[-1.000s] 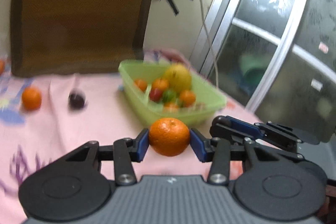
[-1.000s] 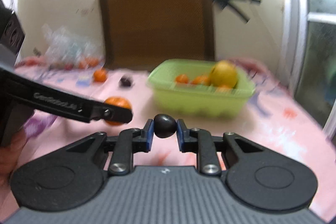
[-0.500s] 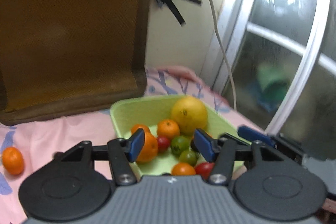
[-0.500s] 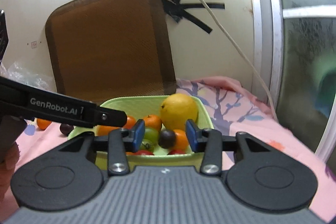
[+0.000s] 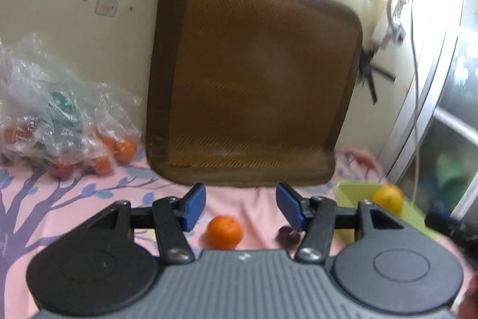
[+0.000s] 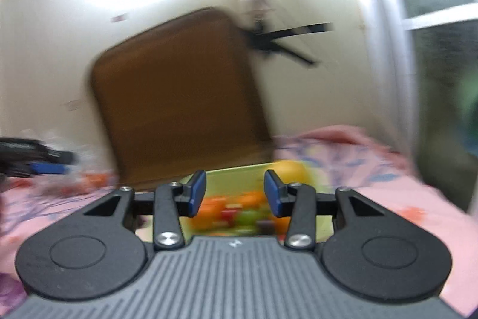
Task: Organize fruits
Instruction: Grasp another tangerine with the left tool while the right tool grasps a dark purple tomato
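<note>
Right now your left gripper (image 5: 240, 207) has its blue fingers (image 5: 194, 207) spread apart with nothing between the pads; they grip nothing and touch nothing. Beyond and below that gap, a small orange mandarin (image 5: 224, 231) sits on the pink cloth with a tree print (image 5: 89, 193), and a dark purple fruit (image 5: 286, 235) lies just beside it to the right, partly hidden behind your right-hand finger. Further right, the corner of the green tub (image 5: 352, 190) shows with a large yellow fruit (image 5: 387, 198) in it. Behind everything a brown cushion (image 5: 254, 79) leans upright against the wall, and at the left a crumpled clear plastic bag (image 5: 53, 115) holds more orange and red fruit. Your right gripper (image 6: 235, 193) is likewise open, its fingers (image 6: 197, 193) parted and empty. The right wrist view is badly blurred, but through the gap you can make out the green tub (image 6: 322, 221) with a heap of orange, red and green fruit (image 6: 236, 213) inside, and a large yellow fruit (image 6: 291, 171) at its far side. The pads hang above the tub's near side and touch none of the fruit. At the left edge of that view, the tip of your left gripper (image 6: 44, 163) shows, well apart from the tub.
</note>
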The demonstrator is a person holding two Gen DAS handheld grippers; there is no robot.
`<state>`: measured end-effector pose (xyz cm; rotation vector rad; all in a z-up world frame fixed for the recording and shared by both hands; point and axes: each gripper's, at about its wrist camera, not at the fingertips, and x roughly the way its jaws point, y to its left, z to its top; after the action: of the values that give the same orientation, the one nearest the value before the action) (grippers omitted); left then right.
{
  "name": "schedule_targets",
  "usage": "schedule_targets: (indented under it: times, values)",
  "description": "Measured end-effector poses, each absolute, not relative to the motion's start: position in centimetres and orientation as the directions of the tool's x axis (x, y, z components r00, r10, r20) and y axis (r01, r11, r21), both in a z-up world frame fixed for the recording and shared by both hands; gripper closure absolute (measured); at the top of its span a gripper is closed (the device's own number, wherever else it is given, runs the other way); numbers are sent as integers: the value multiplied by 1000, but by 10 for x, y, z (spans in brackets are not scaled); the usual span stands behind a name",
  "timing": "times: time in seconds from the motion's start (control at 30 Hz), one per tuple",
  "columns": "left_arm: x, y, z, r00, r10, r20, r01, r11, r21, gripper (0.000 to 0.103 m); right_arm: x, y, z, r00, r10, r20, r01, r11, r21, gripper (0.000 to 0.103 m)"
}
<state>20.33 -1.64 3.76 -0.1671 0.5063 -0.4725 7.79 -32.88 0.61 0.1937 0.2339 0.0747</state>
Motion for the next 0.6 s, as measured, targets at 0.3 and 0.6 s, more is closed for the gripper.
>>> schedule_targets:
  times: [0.3, 0.6]
  values:
    - [231, -30, -5, 702, -483, -523, 384, 875, -294, 50, 134, -205, -2, 893, 253, -372, -279, 960, -16, 72]
    - [239, -42, -12, 688, -460, -562, 389, 887, -251, 50, 202, -176, -27, 830, 172, -530, -250, 965, -80, 69]
